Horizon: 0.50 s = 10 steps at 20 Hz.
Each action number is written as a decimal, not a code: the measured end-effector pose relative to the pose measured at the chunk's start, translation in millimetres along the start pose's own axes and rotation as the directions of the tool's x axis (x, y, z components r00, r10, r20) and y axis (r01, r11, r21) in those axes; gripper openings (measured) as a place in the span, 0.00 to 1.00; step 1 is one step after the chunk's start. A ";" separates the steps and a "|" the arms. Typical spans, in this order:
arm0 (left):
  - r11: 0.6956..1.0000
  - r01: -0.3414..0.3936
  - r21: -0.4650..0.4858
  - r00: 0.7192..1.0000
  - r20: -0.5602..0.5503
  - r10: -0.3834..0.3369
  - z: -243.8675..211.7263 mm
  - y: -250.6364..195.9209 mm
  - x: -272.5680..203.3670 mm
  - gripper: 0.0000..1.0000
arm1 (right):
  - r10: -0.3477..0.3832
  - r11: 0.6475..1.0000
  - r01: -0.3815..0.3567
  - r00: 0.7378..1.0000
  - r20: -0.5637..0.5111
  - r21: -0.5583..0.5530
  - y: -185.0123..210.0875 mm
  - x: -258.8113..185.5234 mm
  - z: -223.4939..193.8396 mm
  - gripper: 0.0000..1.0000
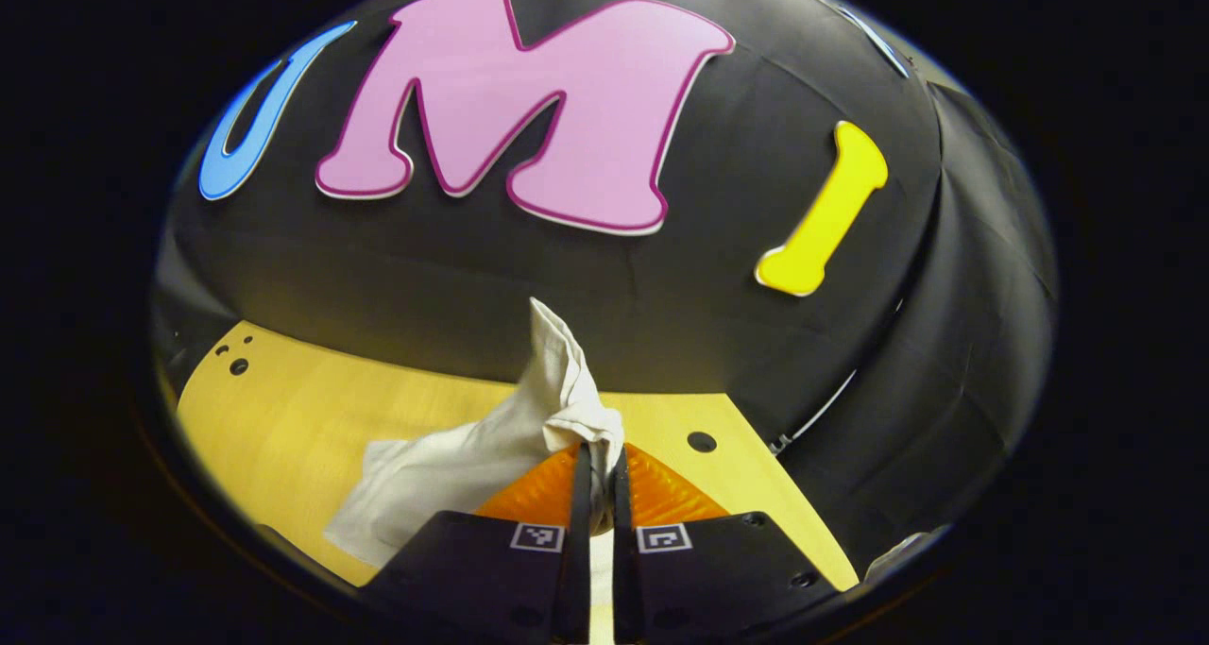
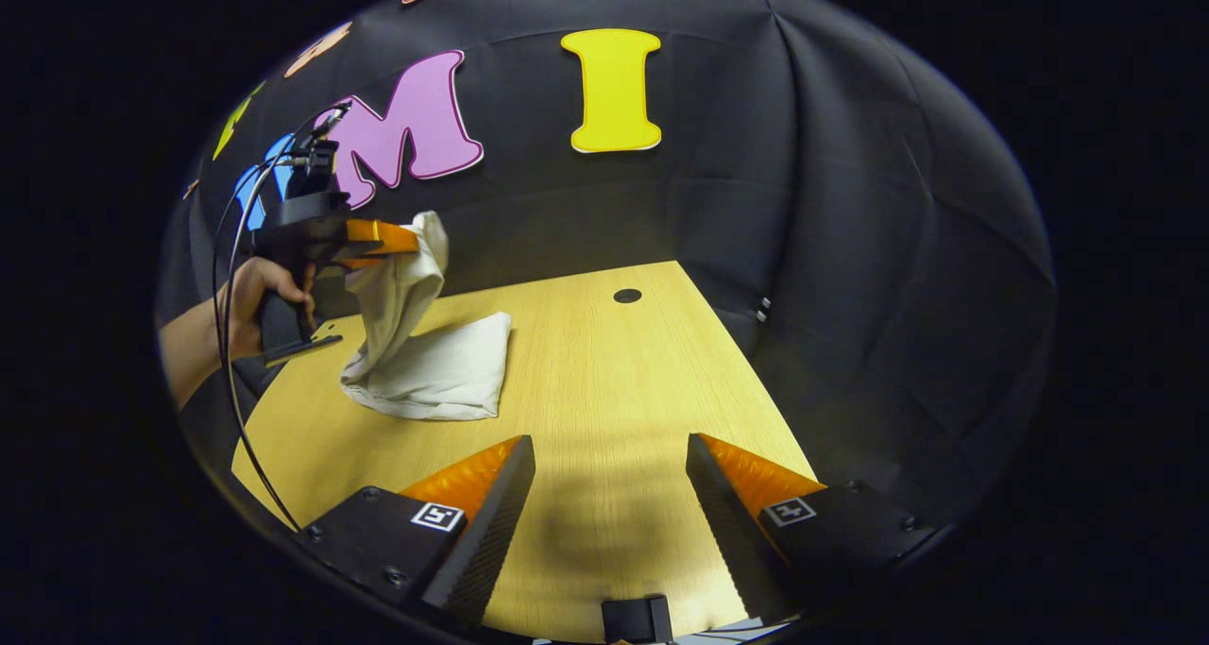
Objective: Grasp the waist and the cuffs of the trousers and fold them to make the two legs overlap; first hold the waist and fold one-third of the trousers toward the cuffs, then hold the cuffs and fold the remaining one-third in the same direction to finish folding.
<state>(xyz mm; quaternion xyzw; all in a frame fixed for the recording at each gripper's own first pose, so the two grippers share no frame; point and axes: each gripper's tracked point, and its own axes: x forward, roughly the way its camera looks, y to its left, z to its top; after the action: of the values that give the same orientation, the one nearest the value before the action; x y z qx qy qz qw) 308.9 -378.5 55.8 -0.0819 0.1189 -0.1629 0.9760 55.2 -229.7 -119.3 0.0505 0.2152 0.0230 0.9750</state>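
- left gripper (image 1: 597, 466) fingers are pressed together on a bunch of the trousers (image 1: 472, 470), pinched right at the tips; cloth peaks up toward 12 o'clock above the grip.
- judged: the pinched edge is held up so that part can be carried over the rest; whether it is waist or cuff cannot be told.
- in the right gripper view, the trousers (image 2: 430, 366) lie at about 10 o'clock on the table (image 2: 604, 381), one end lifted off it, the rest bunched flat below.
- left gripper (image 2: 401, 239) is seen held about level above the table, gripped from below by a hand (image 2: 260, 300), cable trailing down.
- right gripper (image 2: 609, 494) fingers are spread wide, nothing between them, low over bare table, well apart from the trousers.
- judged: right is kept clear and ready to take another edge.
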 end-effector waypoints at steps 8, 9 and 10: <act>0.998 0.070 0.002 0.998 -0.008 -0.070 -11.8 -10.6 -29.6 0.64 | 0.024 1.000 -0.024 1.000 0.015 -0.005 19.9 -8.4 -2.7 0.98; 0.997 0.074 0.001 0.997 0.000 -0.074 -8.1 -7.3 -40.4 0.64 | 0.026 1.000 -0.026 0.999 0.021 -0.006 24.6 -11.5 -1.1 0.99; 0.998 0.068 0.004 0.998 0.011 -0.068 -4.6 -1.7 -52.4 0.78 | 0.028 1.000 -0.027 0.999 0.030 -0.010 29.8 -14.8 1.5 0.98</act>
<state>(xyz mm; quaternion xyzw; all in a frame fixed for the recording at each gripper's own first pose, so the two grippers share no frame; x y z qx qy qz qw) 259.1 -363.0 62.5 -0.0852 0.1104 -0.1957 0.9707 41.7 -201.2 -108.6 0.0492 0.1996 0.0367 0.9780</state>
